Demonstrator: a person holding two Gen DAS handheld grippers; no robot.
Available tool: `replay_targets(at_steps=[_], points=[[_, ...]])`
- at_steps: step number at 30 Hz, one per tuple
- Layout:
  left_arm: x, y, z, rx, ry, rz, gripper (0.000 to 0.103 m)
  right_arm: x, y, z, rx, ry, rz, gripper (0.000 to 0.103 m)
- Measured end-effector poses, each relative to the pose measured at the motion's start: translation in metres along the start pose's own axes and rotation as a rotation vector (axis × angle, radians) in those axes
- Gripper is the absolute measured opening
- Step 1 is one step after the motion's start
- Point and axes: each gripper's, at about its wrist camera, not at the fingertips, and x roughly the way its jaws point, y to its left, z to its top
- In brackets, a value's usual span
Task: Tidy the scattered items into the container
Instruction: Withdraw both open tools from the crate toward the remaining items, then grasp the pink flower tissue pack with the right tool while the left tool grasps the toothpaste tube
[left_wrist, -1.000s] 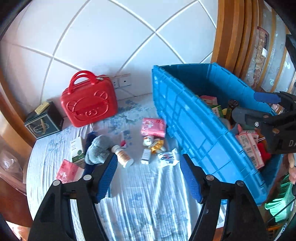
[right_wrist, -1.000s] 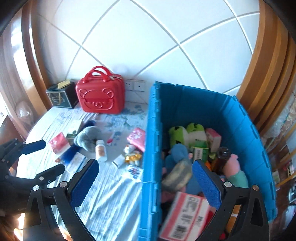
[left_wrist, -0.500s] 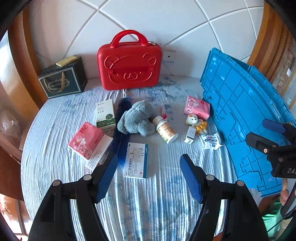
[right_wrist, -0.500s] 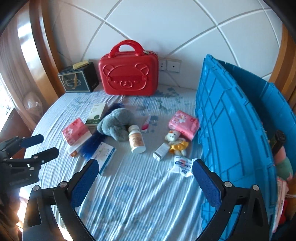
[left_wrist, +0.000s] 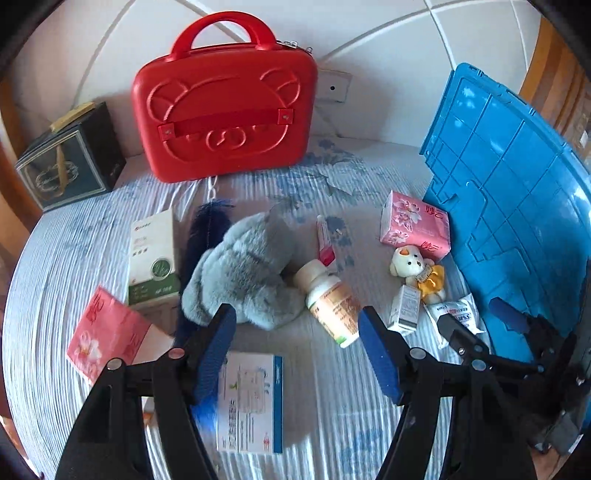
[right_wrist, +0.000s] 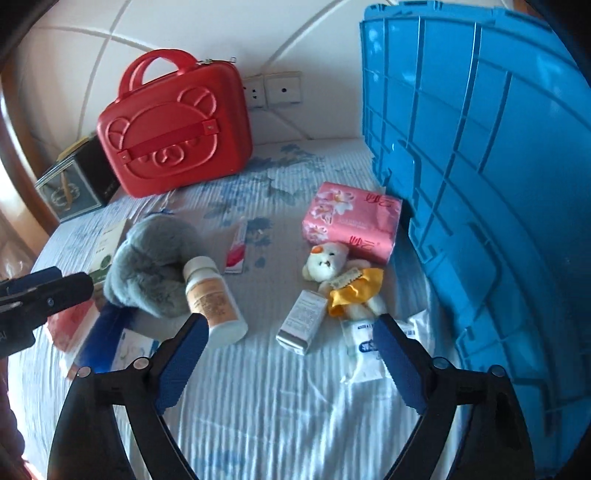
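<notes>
Both grippers have left the blue crate (right_wrist: 480, 166) and dropped toward the loose items on the striped bedcover (right_wrist: 280, 406); a second ago the right wrist view looked into the crate's filled interior, now both views show only its ribbed outer wall at the right edge of the cover. Reading: one deposit is finished and the next pick is starting. Left gripper (left_wrist: 297, 352): jaws closing, nothing between the pads, grasping nothing; the grey plush toy (left_wrist: 243, 273) and the white pill bottle (left_wrist: 330, 302) lie just beyond its tips. Right gripper (right_wrist: 291, 354): jaws closing, also empty; the small white carton (right_wrist: 301, 319) lies just ahead between its fingers, with the little bear in a yellow dress (right_wrist: 341, 280) touching the carton's far end. Also uncollected: pink tissue pack (right_wrist: 351, 221) beside the crate wall, a white sachet (right_wrist: 364, 345) near the right fingertip, a red-and-white tube (right_wrist: 236, 247), a green-and-white box (left_wrist: 153, 254), a second pink pack (left_wrist: 107, 332) toward the cover's left edge, and a flat blue-and-white box (left_wrist: 251, 402). The red bear case (left_wrist: 225, 110) stands upright at the far edge.
</notes>
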Motion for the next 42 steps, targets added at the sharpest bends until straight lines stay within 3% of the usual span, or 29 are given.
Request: replay_targets(at_steps=[1,3,5,9,11,13,16,21,24,28,31,34,35,36,37,38,41,42], points=[[0.015,-0.003,0.010,0.017,0.009,-0.006,0.054,0.011,-0.002,-0.001,0.027,-0.012,-0.017,0.070],[0.048,-0.009,0.028,0.043,0.044,-0.024,0.037,0.037,-0.012,0.000,0.108,-0.019,-0.059,0.067],[0.083,-0.018,0.044,0.078,0.073,-0.026,0.030,0.061,-0.025,0.002,0.180,-0.025,-0.106,0.065],[0.138,-0.038,0.067,0.122,0.098,-0.076,0.029,0.094,-0.046,0.010,0.303,-0.092,-0.173,0.065],[0.162,-0.051,0.075,0.143,0.117,-0.091,0.029,0.102,-0.052,0.015,0.320,-0.135,-0.200,0.068],[0.183,-0.063,0.081,0.154,0.135,-0.095,0.029,0.104,-0.057,0.018,0.298,-0.188,-0.251,0.092],[0.207,-0.078,0.090,0.167,0.144,-0.093,0.029,0.109,-0.065,0.024,0.246,-0.237,-0.307,0.102],[0.231,-0.101,0.092,0.225,0.208,-0.172,0.029,0.135,-0.072,0.042,0.152,-0.206,-0.192,0.101],[0.228,-0.112,0.084,0.328,0.212,-0.142,0.019,0.142,-0.065,0.043,0.059,-0.173,-0.122,0.085],[0.217,-0.108,0.069,0.365,0.225,-0.136,0.014,0.139,-0.049,0.036,-0.078,-0.159,-0.041,0.060],[0.206,-0.093,0.057,0.340,0.252,-0.124,0.013,0.133,-0.032,0.031,-0.175,-0.149,0.006,0.057],[0.187,-0.071,0.045,0.294,0.262,-0.108,0.013,0.122,-0.026,0.026,-0.175,-0.118,0.099,0.058],[0.181,-0.063,0.043,0.277,0.249,-0.094,0.015,0.117,-0.024,0.025,-0.179,-0.131,0.087,0.060],[0.175,-0.055,0.043,0.256,0.237,-0.081,0.017,0.112,-0.023,0.025,-0.177,-0.150,0.055,0.073],[0.171,-0.049,0.045,0.234,0.226,-0.073,0.018,0.110,-0.023,0.027,-0.166,-0.170,0.023,0.097],[0.168,-0.045,0.047,0.215,0.214,-0.069,0.023,0.109,-0.025,0.031,-0.150,-0.189,-0.010,0.103],[0.161,-0.038,0.054,0.179,0.163,-0.047,0.047,0.116,-0.026,0.042,-0.126,-0.219,-0.083,0.102],[0.160,-0.036,0.058,0.170,0.143,-0.032,0.049,0.122,-0.024,0.046,-0.121,-0.213,-0.089,0.102]])
